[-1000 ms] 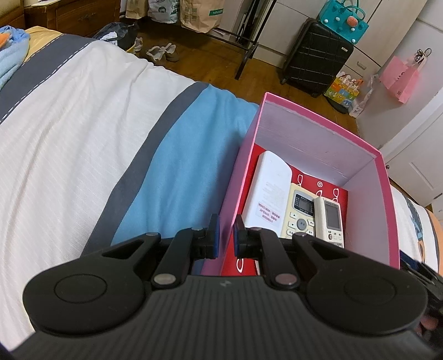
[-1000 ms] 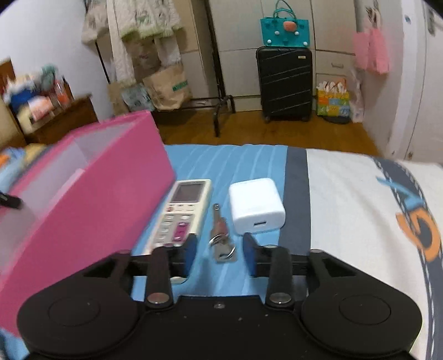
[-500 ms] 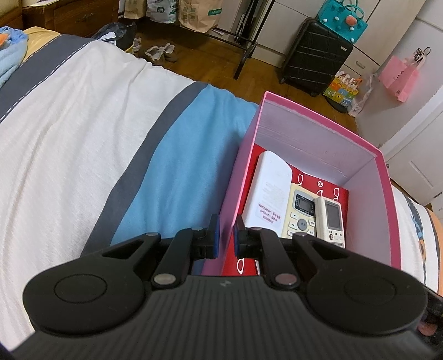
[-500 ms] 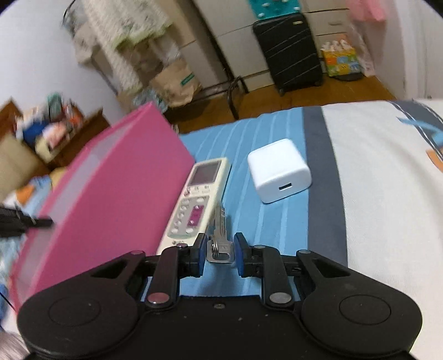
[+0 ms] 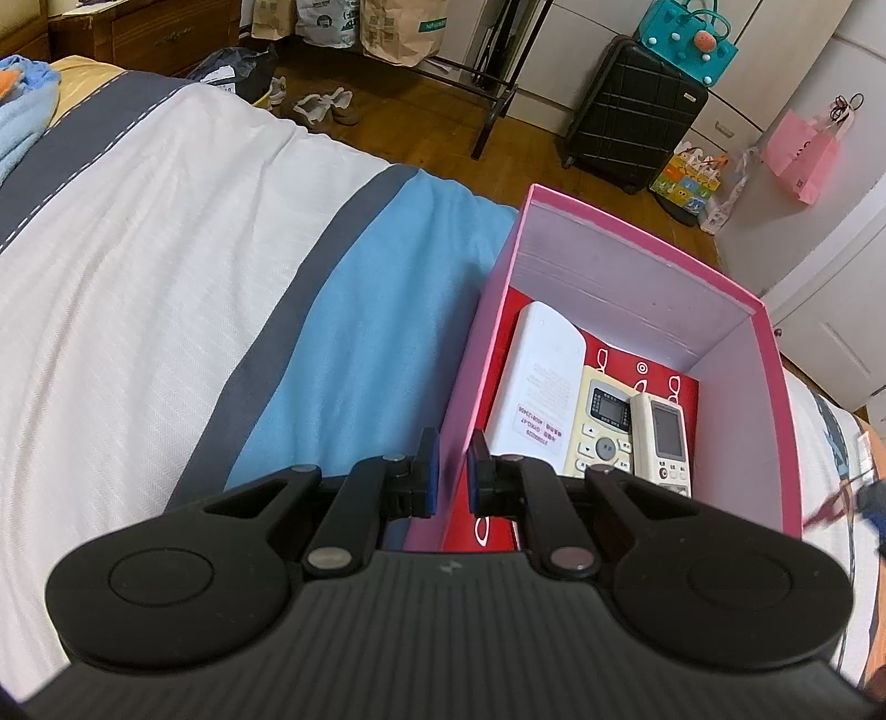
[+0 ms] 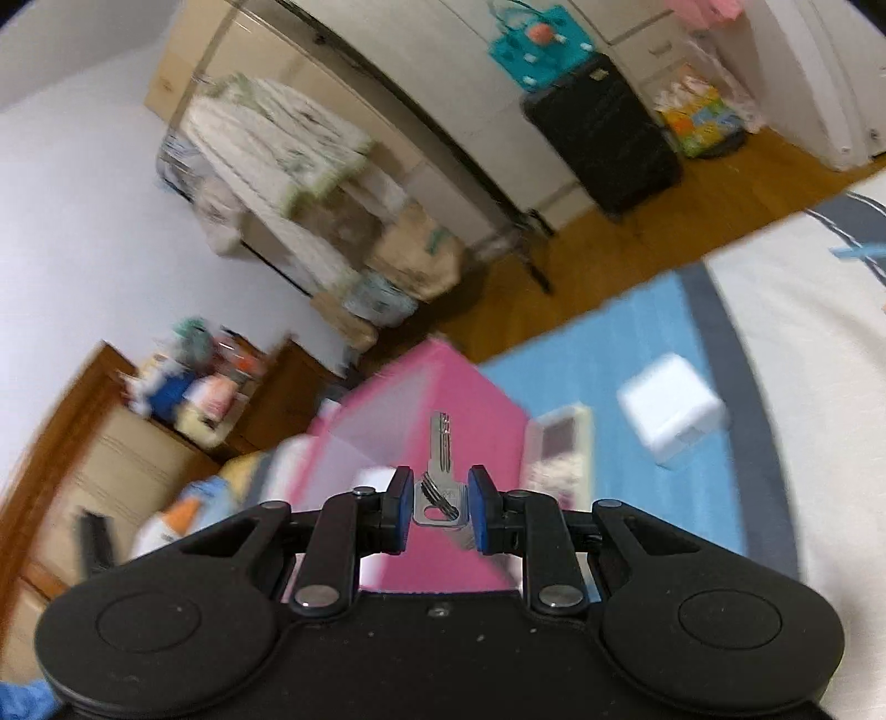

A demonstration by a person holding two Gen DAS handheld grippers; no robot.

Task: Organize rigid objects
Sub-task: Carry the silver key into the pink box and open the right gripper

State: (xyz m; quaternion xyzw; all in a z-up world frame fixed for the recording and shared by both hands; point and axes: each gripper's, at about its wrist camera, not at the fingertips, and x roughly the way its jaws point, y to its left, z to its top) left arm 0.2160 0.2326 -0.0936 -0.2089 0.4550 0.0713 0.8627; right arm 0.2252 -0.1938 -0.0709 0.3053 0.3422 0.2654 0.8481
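Note:
A pink box (image 5: 637, 227) stands open on the striped bed. Inside it lie a white remote (image 5: 545, 376) face down, a cream remote (image 5: 603, 426) and a smaller white remote (image 5: 664, 437). My left gripper (image 5: 449, 471) is shut on the box's near left wall, one pad on each side. In the blurred right wrist view, my right gripper (image 6: 441, 498) is shut on a silver key (image 6: 440, 443), held in the air with its blade pointing away. Beyond it are the pink box (image 6: 470, 404), a remote (image 6: 559, 448) on the blue stripe and a white charger (image 6: 673, 412).
The bedspread (image 5: 166, 266) spreads wide to the left of the box. Beyond the bed's edge on the wooden floor are a black suitcase (image 5: 626, 111), paper bags (image 5: 398, 25) under a clothes rack, and shoes (image 5: 326, 105). A wooden dresser (image 6: 127, 443) stands at the left.
My right gripper closed on the key, lifted it off the bed and rolled, so the room now looks tilted. The left gripper and the box have not moved.

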